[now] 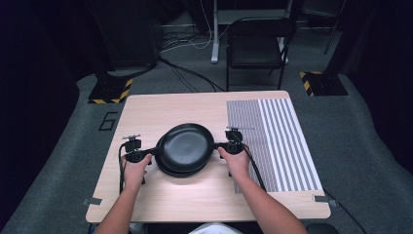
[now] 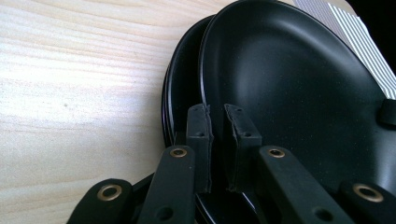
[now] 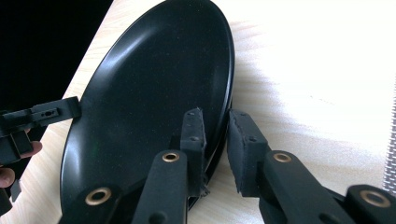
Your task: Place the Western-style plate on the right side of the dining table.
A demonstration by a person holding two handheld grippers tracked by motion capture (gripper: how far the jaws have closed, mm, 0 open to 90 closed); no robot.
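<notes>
In the high view a stack of black plates (image 1: 182, 168) sits near the middle of the pale wooden counter (image 1: 146, 112), just left of a grey-and-white striped mat (image 1: 282, 141), and the top plate (image 1: 186, 146) is held between both hands: the left gripper (image 1: 152, 152) meets its left rim and the right gripper (image 1: 217, 145) its right rim, with the plate a little offset toward the far side of those under it. A folding chair (image 1: 255, 44) stands on the grey floor beyond the counter. In the left gripper view the left gripper (image 2: 215, 123) has its jaws nearly together, clamped on the thin rim of the top plate (image 2: 289, 84), whose shallow, smooth, matt-black bowl rises away from the camera; the edges of the lower plates (image 2: 175, 107) show beside it against the wood grain. In the right gripper view the right gripper (image 3: 212, 128) straddles the opposite rim of the same plate (image 3: 154, 93); the inner pad lies against the plate's face, while the outer pad looks to stand slightly off the edge, so this side seems not fully pinched. The plate reads as rigid, round and glossy-smooth, probably ceramic or melamine: moderately heavy, slippery under rubber pads and liable to chip if dropped. The rim, taken at two opposite points and kept level, is the sensible place to hold it.
</notes>
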